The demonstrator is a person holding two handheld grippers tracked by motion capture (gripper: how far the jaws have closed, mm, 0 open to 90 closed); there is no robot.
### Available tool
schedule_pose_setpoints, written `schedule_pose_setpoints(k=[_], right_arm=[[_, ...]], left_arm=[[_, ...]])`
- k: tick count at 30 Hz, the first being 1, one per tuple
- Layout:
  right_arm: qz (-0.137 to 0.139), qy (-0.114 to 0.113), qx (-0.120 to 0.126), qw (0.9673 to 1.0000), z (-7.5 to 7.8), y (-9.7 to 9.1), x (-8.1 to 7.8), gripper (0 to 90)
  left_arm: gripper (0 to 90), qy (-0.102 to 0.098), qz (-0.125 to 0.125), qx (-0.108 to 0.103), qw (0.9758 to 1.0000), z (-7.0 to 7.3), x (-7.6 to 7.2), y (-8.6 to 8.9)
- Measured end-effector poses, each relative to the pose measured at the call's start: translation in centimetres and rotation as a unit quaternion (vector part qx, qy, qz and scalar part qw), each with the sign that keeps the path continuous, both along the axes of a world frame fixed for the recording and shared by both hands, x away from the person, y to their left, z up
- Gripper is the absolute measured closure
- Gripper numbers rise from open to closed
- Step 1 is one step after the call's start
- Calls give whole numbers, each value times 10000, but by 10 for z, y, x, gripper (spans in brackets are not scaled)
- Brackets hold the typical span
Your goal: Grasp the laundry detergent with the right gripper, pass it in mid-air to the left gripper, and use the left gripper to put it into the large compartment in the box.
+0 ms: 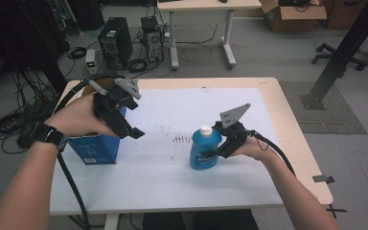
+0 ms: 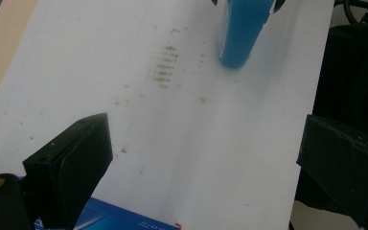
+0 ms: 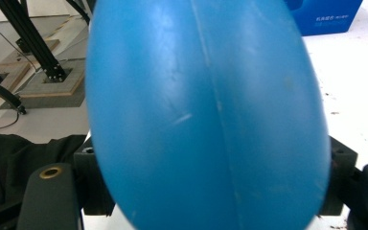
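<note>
Two grippers: right gripper (image 1: 214, 152) clamps smooth rounded blue bottle (image 1: 204, 151); left gripper (image 2: 211, 167) jaws wide.

The floor (image 1: 268, 52) is grey. At upper left a computer (image 1: 114, 42) sits among black wires (image 1: 9, 120). A second table (image 1: 206, 5) stands top middle. A box (image 1: 294, 14) and chair base (image 1: 338, 60) are upper right.

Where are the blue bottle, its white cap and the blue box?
blue bottle (image 1: 204, 152), high view, middle of its body.
white cap (image 1: 206, 129), high view, top of the cap.
blue box (image 1: 96, 148), high view, its front face.
</note>
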State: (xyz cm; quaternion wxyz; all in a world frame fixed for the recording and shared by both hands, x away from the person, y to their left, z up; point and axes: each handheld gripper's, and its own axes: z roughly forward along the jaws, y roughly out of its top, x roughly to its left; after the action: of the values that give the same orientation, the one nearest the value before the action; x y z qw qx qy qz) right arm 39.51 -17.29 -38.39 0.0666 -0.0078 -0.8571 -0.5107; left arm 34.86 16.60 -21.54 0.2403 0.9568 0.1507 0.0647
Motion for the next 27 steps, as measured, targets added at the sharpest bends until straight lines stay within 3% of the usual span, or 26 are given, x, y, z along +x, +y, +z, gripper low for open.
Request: schedule_pose_setpoints(k=[27], right_arm=[[115, -42, 57, 9999, -5, -3, 0, 385]], left_arm=[[55, 10, -28, 43, 10000, 0, 1, -2]])
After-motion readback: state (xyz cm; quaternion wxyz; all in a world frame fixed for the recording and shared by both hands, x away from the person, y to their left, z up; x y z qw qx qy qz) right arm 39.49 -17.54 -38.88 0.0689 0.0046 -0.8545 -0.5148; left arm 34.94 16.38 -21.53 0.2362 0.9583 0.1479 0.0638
